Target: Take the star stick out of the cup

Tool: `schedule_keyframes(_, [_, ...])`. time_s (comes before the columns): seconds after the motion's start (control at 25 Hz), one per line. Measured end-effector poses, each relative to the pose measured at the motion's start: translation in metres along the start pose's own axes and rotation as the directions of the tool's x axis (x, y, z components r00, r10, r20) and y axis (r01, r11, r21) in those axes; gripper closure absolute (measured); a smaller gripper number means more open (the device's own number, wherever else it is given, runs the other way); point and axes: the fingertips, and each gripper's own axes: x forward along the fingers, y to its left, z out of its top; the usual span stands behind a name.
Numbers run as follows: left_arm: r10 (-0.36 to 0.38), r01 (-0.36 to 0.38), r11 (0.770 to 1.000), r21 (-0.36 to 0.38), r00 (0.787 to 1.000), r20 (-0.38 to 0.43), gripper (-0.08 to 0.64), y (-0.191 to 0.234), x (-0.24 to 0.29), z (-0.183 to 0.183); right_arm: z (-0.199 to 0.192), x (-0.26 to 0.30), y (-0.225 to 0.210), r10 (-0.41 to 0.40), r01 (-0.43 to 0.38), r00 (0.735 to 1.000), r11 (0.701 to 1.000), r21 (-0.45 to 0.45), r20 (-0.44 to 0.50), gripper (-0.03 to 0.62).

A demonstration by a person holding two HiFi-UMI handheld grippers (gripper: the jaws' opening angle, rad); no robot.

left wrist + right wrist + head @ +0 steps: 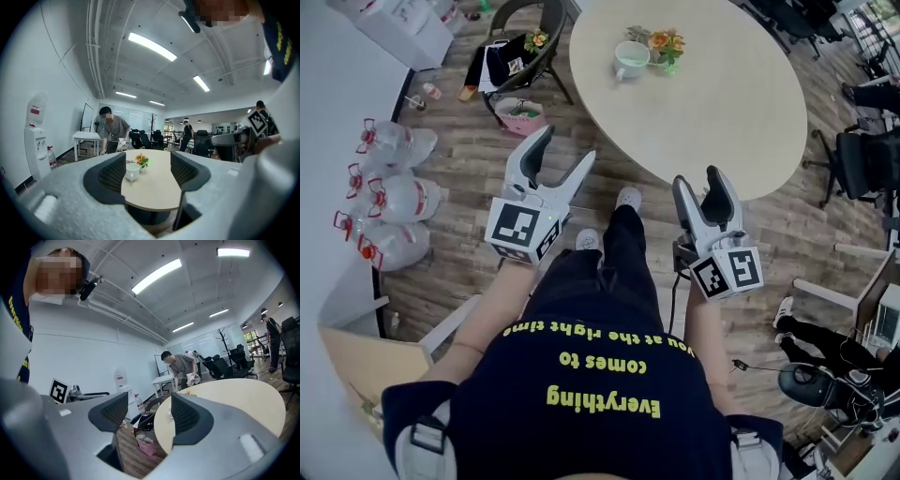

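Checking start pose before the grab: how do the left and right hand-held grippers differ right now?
The left hand-held gripper frames the cup between its jaws; the right hand-held gripper frames floor and the table edge. In the head view the left one leans toward the table, while the right one points roughly straight ahead. Shared: both open, empty, well short of the cup.

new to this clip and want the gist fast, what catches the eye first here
The left gripper and right gripper, both open and empty, hang over the wooden floor short of the round pale table. A white cup and small flowers sit together near the table's far edge. Water bottles lie along the left wall.
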Motion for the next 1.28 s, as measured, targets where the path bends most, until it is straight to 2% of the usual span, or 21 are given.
schedule_keyframes(0.36, [0.053,-0.053,0.999,0.005,0.999,-0.007,0.262,0.031,0.047,0.007,0.013,0.067,-0.029,0.070,-0.070,0.998,0.998,0.000,-0.003,0.304])
schedule_keyframes(0.76, [0.122,-0.122,0.992,0.014,0.993,0.003,0.262,0.060,0.133,0.030,0.049,0.148,-0.088,0.165,-0.165,0.986,0.986,-0.014,-0.006,0.302])
schedule_keyframes(1.12, [0.188,-0.188,0.982,0.024,0.982,0.015,0.262,0.072,0.195,0.039,0.061,0.190,-0.143,0.225,-0.225,0.974,0.974,-0.011,-0.029,0.301])
schedule_keyframes(1.28, [0.192,-0.192,0.981,0.018,0.981,0.013,0.262,0.070,0.209,0.040,0.060,0.200,-0.155,0.235,-0.235,0.971,0.972,-0.002,-0.041,0.301])
